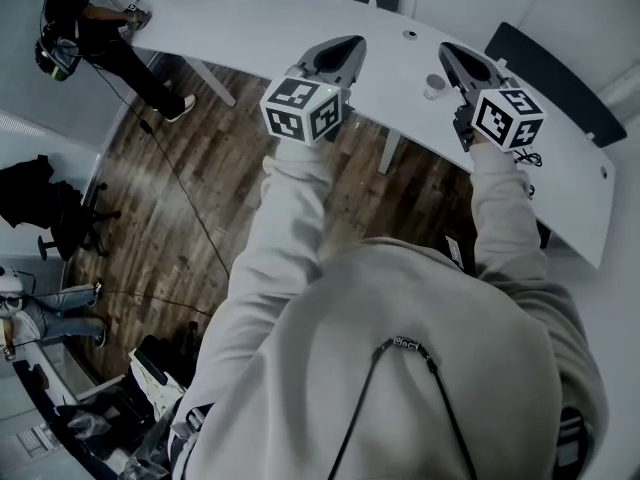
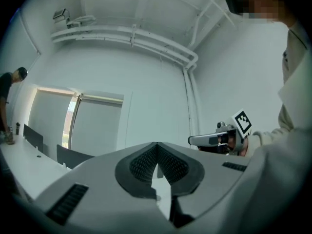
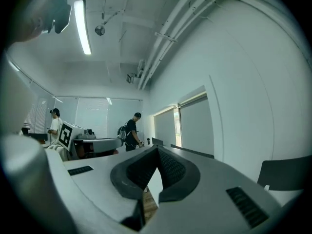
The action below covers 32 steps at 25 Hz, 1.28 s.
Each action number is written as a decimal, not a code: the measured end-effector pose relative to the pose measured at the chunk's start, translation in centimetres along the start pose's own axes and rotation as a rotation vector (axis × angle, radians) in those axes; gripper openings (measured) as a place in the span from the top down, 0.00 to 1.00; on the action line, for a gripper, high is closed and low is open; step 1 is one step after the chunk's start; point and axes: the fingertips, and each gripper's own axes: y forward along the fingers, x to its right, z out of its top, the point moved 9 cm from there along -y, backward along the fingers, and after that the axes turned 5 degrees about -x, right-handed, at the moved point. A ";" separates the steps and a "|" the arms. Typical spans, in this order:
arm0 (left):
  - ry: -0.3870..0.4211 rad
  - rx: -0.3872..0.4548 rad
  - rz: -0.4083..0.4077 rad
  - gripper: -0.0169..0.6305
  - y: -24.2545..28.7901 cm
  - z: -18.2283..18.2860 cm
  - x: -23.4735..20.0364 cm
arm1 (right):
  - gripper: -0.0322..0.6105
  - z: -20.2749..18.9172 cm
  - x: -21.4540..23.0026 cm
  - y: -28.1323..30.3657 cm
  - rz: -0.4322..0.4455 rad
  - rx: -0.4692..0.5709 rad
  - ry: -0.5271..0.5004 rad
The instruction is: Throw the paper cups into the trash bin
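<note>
Closest to me are the pale, soft sleeves [image 1: 300,218] of the hoodie, each ending in a cube printed with black-and-white squares. Past them, the left hand-held gripper [image 1: 345,48] and the right hand-held gripper [image 1: 455,58] are held out level above the edge of the desk [image 1: 260,28]. Each gripper view shows its ribbed dark pads meeting at the tips with nothing between them, so both are closed and empty.

The one paper cup [image 1: 434,87] I can find stands upright on the desk, between the two grippers and just beside the right one's tips. It is small, round and open at the top, and I'd guess its wall is thin and light.

I judge the step in hand to be the reach for that cup, and the right gripper is the better placed. To do it well I'd open the jaws wide first, come in low and level so the pads sit on either side of the wall around mid-height, then close only until it holds. A hard squeeze would crumple paper, and a bump would send it sliding on the smooth white top.

The desk is long, curved and glossy, over a dark wood-plank floor [image 1: 180,208]. Dark chairs [image 1: 545,63] stand behind it, and a person [image 1: 95,33] works at its far end. I can't pick out a trash bin for certain.
</note>
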 end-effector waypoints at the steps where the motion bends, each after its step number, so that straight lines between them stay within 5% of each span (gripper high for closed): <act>1: -0.013 0.004 -0.004 0.97 0.6 -0.2 0.6 | 0.92 -0.1 0.4 -0.5 0.011 -0.004 0.001; 9: 0.009 -0.028 -0.038 0.97 4.6 -0.6 4.4 | 0.92 -1.2 3.9 -3.3 0.045 -0.033 -0.003; 14: 0.009 -0.030 -0.042 0.97 7.6 -0.4 6.4 | 0.92 -1.4 7.4 -6.1 -0.057 -0.006 0.025; 22: 0.022 -0.097 -0.094 0.97 12.6 -2.8 9.3 | 0.92 -3.2 12.1 -11.7 -0.071 0.005 0.055; 28: 0.093 -0.049 -0.145 0.97 17.3 -2.2 12.0 | 0.92 -5.1 16.7 -14.9 -0.202 0.018 0.137; 32: 0.077 -0.030 -0.182 0.97 18.9 -1.4 11.0 | 0.92 -4.2 16.6 -13.3 -0.188 0.036 0.098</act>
